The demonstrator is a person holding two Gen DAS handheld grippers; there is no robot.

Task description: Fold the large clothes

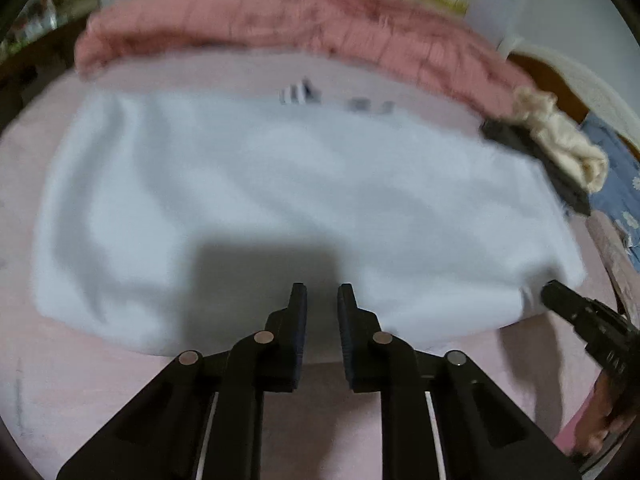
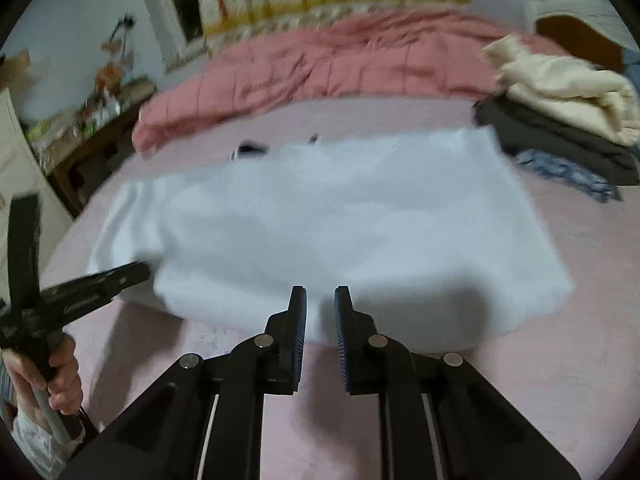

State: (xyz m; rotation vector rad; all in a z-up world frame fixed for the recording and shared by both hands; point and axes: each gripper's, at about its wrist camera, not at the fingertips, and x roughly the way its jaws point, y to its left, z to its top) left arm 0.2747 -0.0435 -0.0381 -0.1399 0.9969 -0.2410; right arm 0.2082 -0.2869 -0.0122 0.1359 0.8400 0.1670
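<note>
A large white garment [image 1: 280, 184] lies spread flat on the pink bed sheet [image 1: 80, 380], blurred in both views. My left gripper [image 1: 322, 292] hovers over its near hem with a narrow gap between the jaws and nothing in them. The right gripper [image 1: 552, 290] shows by the garment's right near corner. In the right wrist view the white garment [image 2: 340, 220] fills the middle. My right gripper [image 2: 320, 294] sits above its near edge, jaws slightly apart and empty. The left gripper [image 2: 140, 271] points at the garment's left near corner, with a hand [image 2: 60, 372] on its handle.
A rumpled pink quilt [image 2: 320, 64] runs along the far side of the bed. A stack of folded clothes, cream [image 2: 560, 80] over dark grey [image 2: 568, 144], sits at the far right. A cluttered wooden table [image 2: 80, 140] stands left of the bed.
</note>
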